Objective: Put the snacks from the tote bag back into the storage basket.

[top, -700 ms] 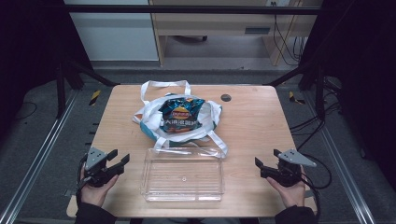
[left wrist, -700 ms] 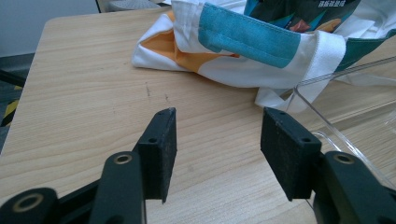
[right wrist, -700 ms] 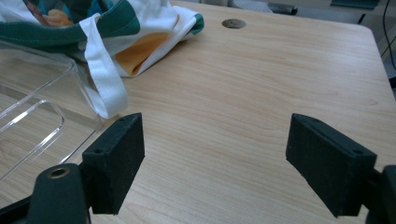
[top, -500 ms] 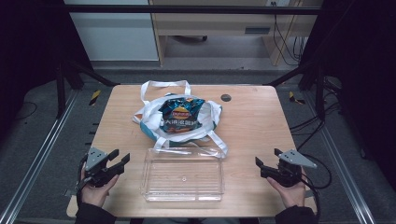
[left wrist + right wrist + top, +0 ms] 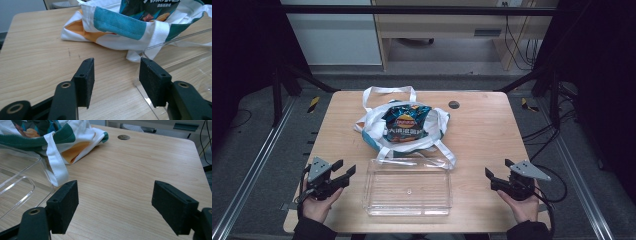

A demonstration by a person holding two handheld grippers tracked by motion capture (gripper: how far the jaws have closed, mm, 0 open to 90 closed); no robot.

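We count one table [image 5: 492, 135], one cloth bag [image 5: 374, 131], one packet of crisps [image 5: 406, 122] lying in the mouth of that bag, one clear plastic tray [image 5: 408, 187], and two tongs, one in each of the person's hands. The left tongs [image 5: 343, 170] sit at the table's near left corner, spread wide with nothing between them, pointing toward the tray's left end and just beside it. The right tongs [image 5: 497, 175] sit toward the near right corner, also spread wide and holding nothing, a short way off the tray's right end. The tray lies between the two tongs along the table's near edge, its far rim touching one of the bag's white straps [image 5: 443, 152]. In the left gripper view the left tongs [image 5: 116, 75] frame bare wood, with the tray's corner [image 5: 150, 98] by the right-hand pad and the bag [image 5: 117, 23] well beyond the tips. In the right gripper view the right tongs [image 5: 115, 202] frame bare wood too, with the tray [image 5: 17, 177] off to the left and the strap [image 5: 56, 162] draped against it. The bag and packet rest at the middle of the table, nearer the far edge, well apart from both tongs. A small round dark spot [image 5: 454, 104] sits near the far edge, right of the bag. Open wood runs along the whole right side of the table and along the left side beyond the bag, so both tongs have free room toward the far corners.
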